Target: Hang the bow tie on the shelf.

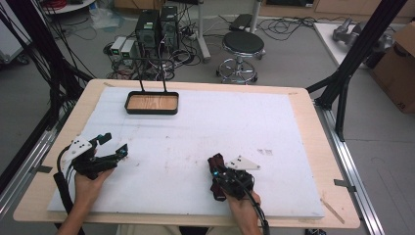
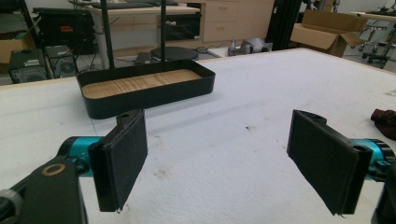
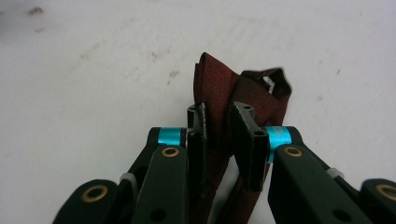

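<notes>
Right gripper [image 3: 219, 121], at the worktop's [image 1: 303, 122] near right, has its jaws clamped on a dark red cloth [image 3: 219, 79]. Left gripper [image 2: 217, 158], near left, is wide open and empty. Black tray [image 1: 151, 110] sits far left.

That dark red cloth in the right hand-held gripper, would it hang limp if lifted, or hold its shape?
Probably limp: the dark red cloth is creased and folded between the jaws of the right hand-held gripper. It looks thin, so likely light. Its woven surface seems unlikely to slip from the pads.
</notes>
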A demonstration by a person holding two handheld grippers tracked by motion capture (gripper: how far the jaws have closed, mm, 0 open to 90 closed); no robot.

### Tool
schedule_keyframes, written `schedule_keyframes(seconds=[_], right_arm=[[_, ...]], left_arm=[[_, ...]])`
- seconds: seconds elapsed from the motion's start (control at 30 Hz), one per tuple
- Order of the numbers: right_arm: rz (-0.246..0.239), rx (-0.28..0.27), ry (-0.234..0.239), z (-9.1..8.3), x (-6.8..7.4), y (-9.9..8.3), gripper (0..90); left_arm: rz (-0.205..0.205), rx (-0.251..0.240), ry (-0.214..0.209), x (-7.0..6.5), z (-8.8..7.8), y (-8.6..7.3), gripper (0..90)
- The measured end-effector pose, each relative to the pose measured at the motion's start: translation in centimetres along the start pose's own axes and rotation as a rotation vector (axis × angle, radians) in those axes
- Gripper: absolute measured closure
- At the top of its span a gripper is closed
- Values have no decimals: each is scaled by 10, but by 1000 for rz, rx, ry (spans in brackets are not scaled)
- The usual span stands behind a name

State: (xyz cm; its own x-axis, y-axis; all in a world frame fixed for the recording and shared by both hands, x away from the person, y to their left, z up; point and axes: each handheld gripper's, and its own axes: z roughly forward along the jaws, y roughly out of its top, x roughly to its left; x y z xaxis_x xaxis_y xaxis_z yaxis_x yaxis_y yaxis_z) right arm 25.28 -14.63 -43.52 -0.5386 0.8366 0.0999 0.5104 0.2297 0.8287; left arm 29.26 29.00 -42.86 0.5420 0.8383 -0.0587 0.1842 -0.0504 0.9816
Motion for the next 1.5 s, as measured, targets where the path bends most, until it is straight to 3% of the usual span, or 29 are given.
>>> schedule_keyframes(seconds=[0.17,0.33,0.4,0.63,0.9,1.1,1.3,1.5], right_arm=[[-17,-44,32,-7,-4,7,775],[-65,-75,71,-10,-7,22,777],[-114,-79,80,-8,-9,34,777],[-122,-96,146,0,-19,60,777],[-157,-121,176,6,-25,90,778],[-141,-147,208,18,-31,114,777],[-154,-174,207,29,-36,137,778],[-214,-204,182,44,-34,168,778]], left_arm=[[8,-6,-11,-1,0,0,205],[10,-13,9,-1,-1,1,196],[8,-18,14,-1,-2,1,196],[11,-22,9,-1,0,1,197],[17,-32,7,-3,2,0,201],[20,-36,4,-2,4,0,203],[20,-43,0,-2,6,0,206],[21,-49,-6,-2,7,0,209]])
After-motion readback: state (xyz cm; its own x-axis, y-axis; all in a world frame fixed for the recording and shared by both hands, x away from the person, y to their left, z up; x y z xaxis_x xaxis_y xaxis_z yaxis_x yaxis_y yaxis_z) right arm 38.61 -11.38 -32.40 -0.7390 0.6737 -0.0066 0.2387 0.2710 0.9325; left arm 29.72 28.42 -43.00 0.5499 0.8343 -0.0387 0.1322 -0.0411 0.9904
